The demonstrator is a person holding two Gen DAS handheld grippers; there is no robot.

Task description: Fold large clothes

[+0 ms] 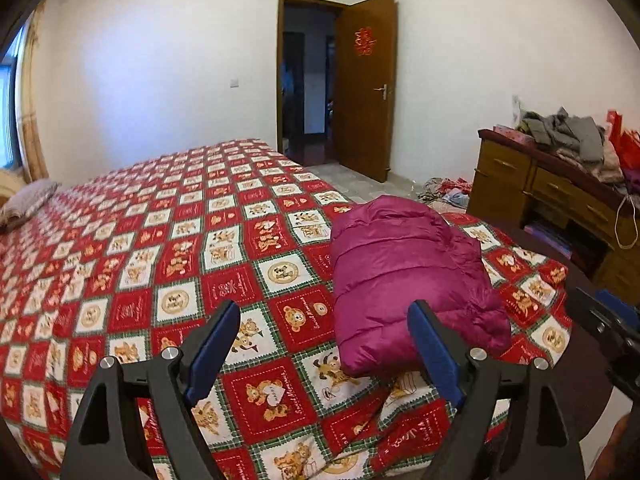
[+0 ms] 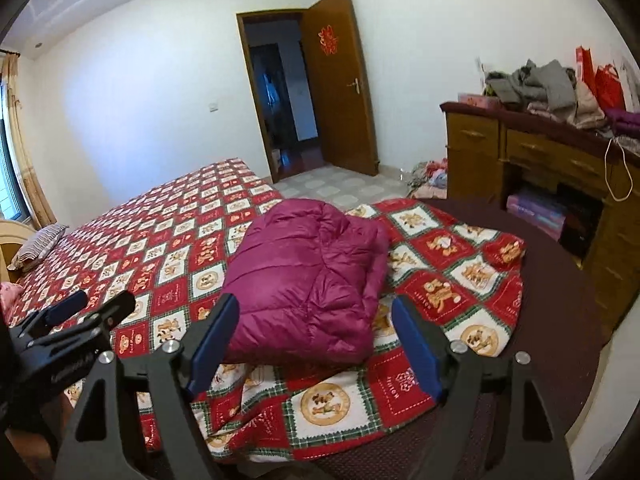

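A magenta puffer jacket (image 1: pixel 404 276) lies folded into a compact bundle on the red bear-patterned bedspread (image 1: pixel 160 264) near the bed's foot corner; it also shows in the right wrist view (image 2: pixel 308 280). My left gripper (image 1: pixel 324 320) is open and empty, held above the bed just short of the jacket's near left edge. My right gripper (image 2: pixel 316 316) is open and empty, its blue pads either side of the jacket's near end without touching it. The right gripper shows at the right edge of the left wrist view (image 1: pixel 608 320), and the left gripper at the left of the right wrist view (image 2: pixel 76 320).
A wooden dresser (image 2: pixel 532 160) piled with grey clothes (image 2: pixel 532 80) and red bags stands on the right. More clothes (image 2: pixel 432 176) lie on the floor beside it. An open wooden door (image 2: pixel 340 88) is behind the bed. A striped pillow (image 2: pixel 38 248) lies far left.
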